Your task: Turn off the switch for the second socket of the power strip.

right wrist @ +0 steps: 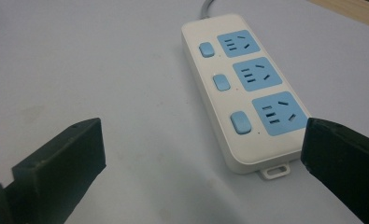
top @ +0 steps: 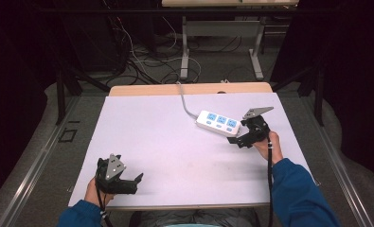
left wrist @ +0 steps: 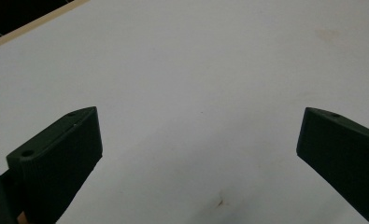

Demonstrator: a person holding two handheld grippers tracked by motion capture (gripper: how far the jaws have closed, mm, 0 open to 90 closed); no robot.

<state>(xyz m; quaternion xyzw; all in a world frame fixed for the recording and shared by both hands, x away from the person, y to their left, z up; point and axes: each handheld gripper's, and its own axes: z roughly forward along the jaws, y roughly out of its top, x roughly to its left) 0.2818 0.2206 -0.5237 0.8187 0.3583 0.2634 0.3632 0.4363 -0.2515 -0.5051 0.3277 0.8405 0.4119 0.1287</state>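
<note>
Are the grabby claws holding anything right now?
No. Both the left gripper and right gripper are open; the power strip lies untouched.

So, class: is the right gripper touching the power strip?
Cannot tell. In the right gripper view the power strip lies between the open fingers, its corner hidden behind one; no clear gap or contact.

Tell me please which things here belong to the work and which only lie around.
Likely in the job:
- power strip with its grey cable
- right gripper, open beside it
- left gripper, open, idle

Just lying about:
- floor wires
- far desk's legs
</note>
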